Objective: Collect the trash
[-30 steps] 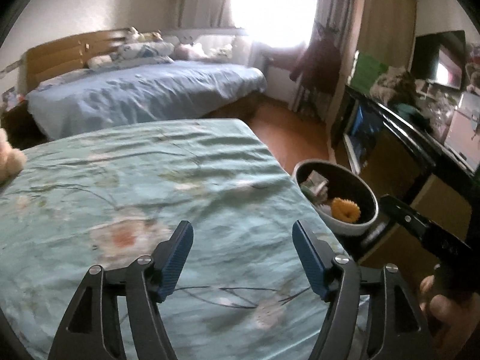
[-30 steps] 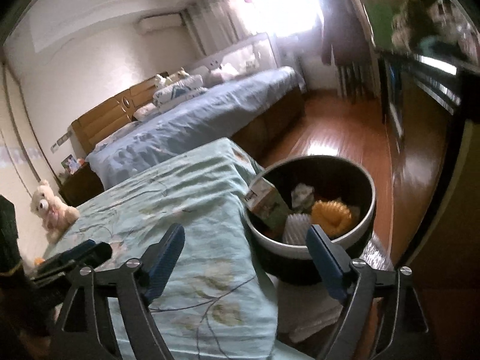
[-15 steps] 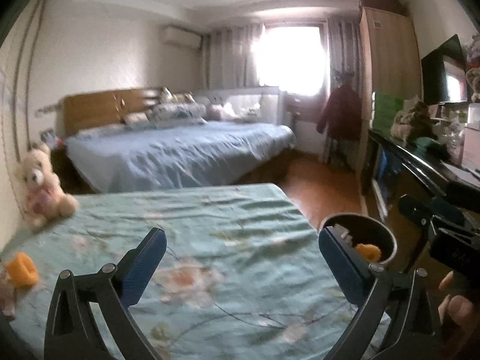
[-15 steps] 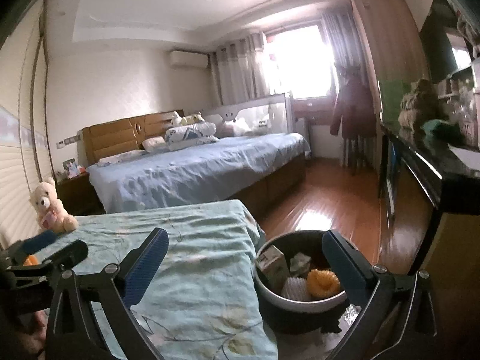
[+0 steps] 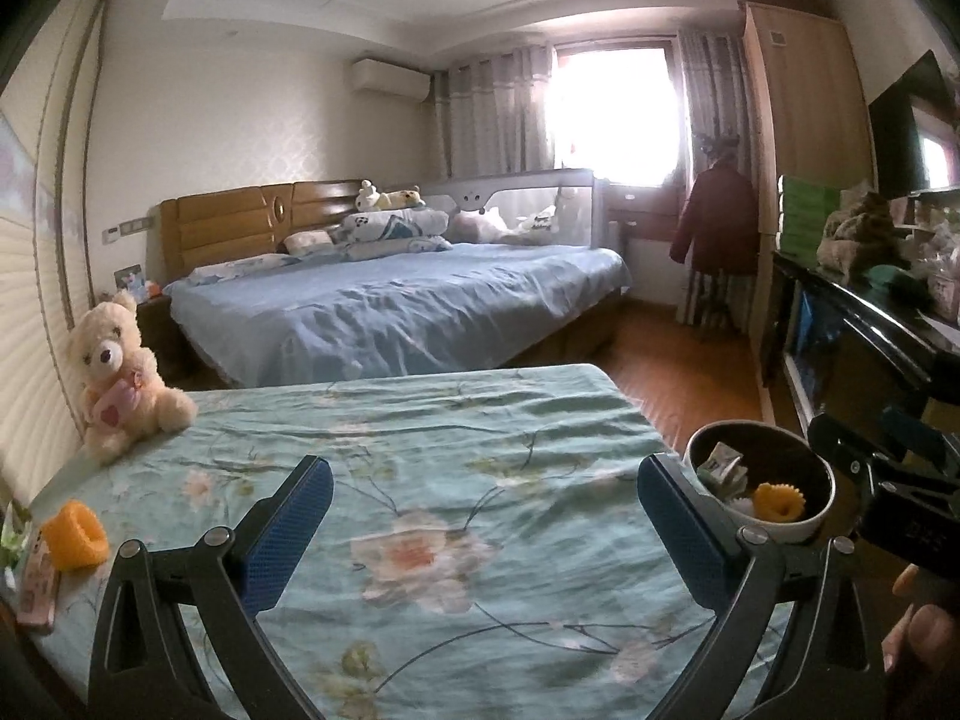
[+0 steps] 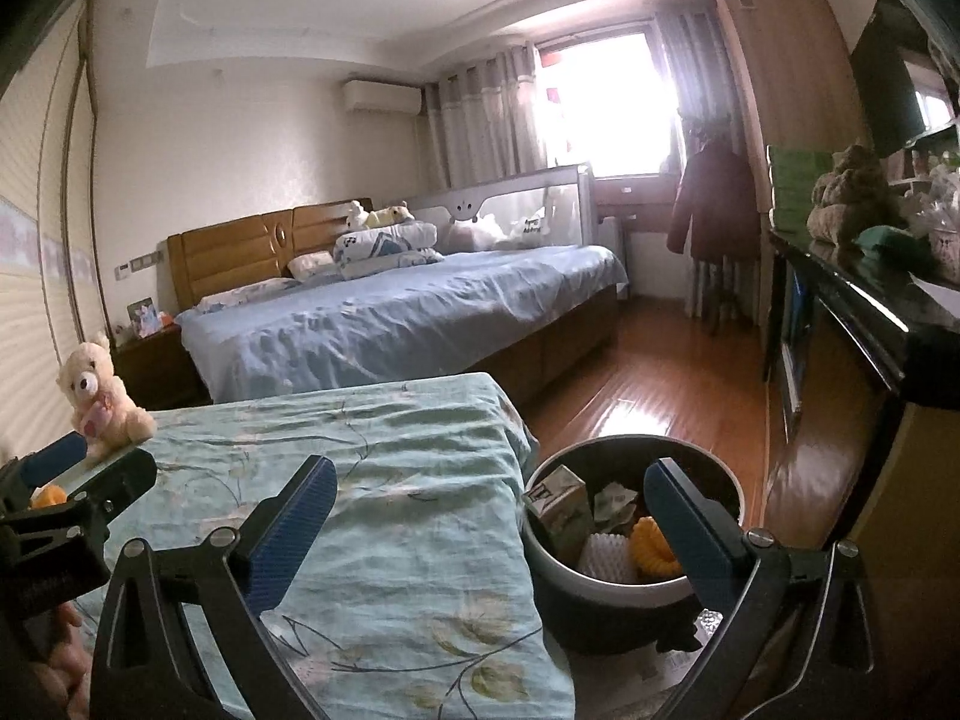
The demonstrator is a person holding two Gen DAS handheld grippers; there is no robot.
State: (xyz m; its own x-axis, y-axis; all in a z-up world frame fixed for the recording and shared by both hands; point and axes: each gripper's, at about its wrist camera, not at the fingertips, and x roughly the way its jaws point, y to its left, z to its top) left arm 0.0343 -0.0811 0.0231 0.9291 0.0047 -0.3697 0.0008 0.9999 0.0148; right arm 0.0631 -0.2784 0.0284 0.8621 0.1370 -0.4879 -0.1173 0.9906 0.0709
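Note:
A round trash bin [image 6: 549,576] with a white rim stands on the floor beside the near bed; it also shows in the left wrist view as the bin [image 5: 825,501]. Inside lie a small carton [image 6: 561,513], crumpled paper, a white foam net [image 6: 609,558] and an orange foam net [image 6: 651,543]. On the near bed's left edge sit an orange foam ring [image 5: 75,534] and a pink flat thing [image 5: 39,579]. My left gripper [image 5: 485,513] hangs open over the floral sheet, nothing between its fingers. My right gripper [image 6: 491,513] is open too, spanning the bed's edge and the bin.
A teddy bear [image 5: 120,375] sits at the near bed's far left corner. A blue-sheeted bed [image 5: 396,306] with pillows lies beyond. Wooden floor [image 6: 672,378] runs along the right, past a dark cabinet [image 6: 840,324] loaded with items. A hand [image 5: 918,630] holds the other gripper.
Both grippers opened wider and tilted up from the sheet and bin toward the room. The teddy bear and orange foam ring came into the left wrist view.

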